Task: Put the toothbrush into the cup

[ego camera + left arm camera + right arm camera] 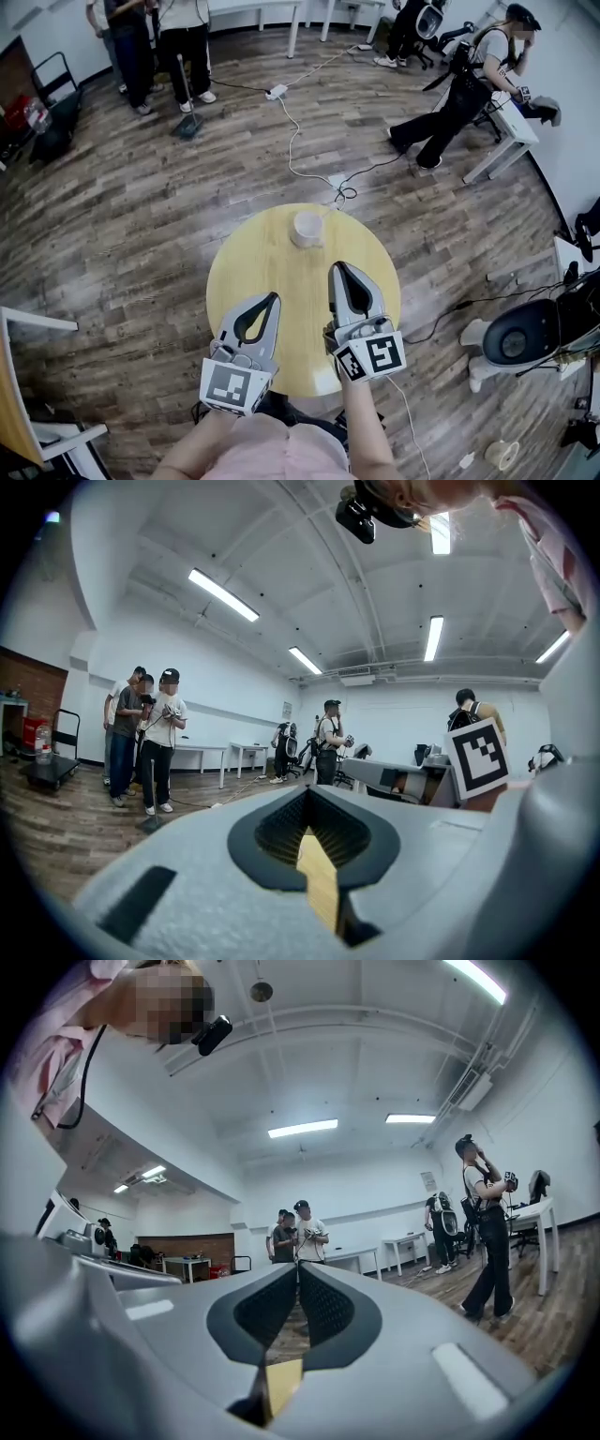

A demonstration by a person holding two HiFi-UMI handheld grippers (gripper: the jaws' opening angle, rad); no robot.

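— Two grippers up: left gripper and right gripper over the near worktop, both sets of fingers pressed together, nothing between them.
— Toothbrush?
— Can't make it out. The cup stands at the far edge, its contents too small to read.

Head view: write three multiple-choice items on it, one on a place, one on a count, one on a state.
1. Where does the cup stand?
A. on the far part of the table
B. on the floor
C. on a desk

2. How many grippers are over the table?
A. one
B. two
C. three

3. How do the jaws of the right gripper stand?
A. wide apart
B. together, with nothing between them
C. clamped on the cup

Answers:
1 A: the cup sits near the table's far edge.
2 B: the left gripper and the right gripper are both over it.
3 B: its tips meet, apart from the cup.
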